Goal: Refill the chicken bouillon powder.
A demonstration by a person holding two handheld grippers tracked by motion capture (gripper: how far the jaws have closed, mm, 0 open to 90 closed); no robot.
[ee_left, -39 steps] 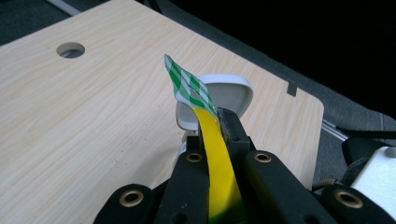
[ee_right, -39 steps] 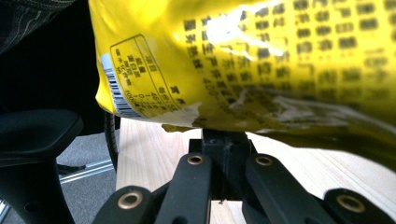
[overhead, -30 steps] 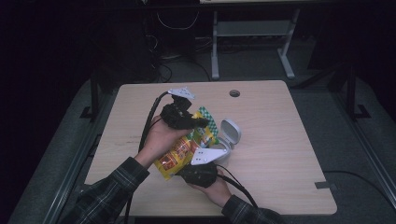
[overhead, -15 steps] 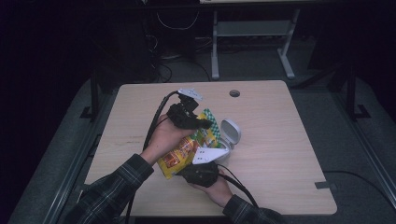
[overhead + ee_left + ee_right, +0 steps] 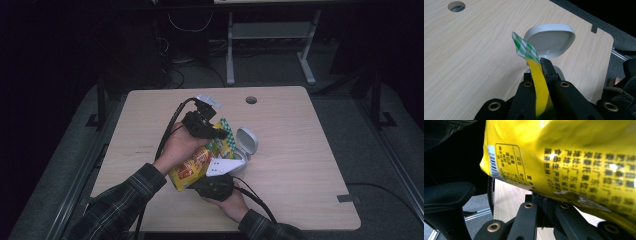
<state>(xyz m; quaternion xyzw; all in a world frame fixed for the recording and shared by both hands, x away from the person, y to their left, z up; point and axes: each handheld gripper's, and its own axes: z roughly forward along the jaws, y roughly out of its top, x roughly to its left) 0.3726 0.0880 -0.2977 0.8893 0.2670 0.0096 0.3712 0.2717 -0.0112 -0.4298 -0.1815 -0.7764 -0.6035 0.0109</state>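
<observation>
The snack bag [image 5: 200, 159] is yellow with a green-and-white checked top edge. It is held off the table [image 5: 310, 165] between the two tongs, above the table's middle, tilted so that the checked end points away from the person.

Left tongs [image 5: 216, 133]: clenched on the checked top edge of the bag. In the left gripper view, the thin yellow film [image 5: 539, 85] passes between the two black jaws, and the checked tip curls up beyond them.

Right tongs [image 5: 220, 172]: clenched on the bottom edge of the bag. In the right gripper view, the printed yellow back panel [image 5: 574, 157] with its barcode hangs directly over the jaws, which meet on the bag's lower seam.

A grey container with its hinged lid open [image 5: 246, 144] stands on the table just beside the bag, on the right. In the left gripper view, the open lid [image 5: 551, 41] stands upright directly behind the checked tip.
</observation>
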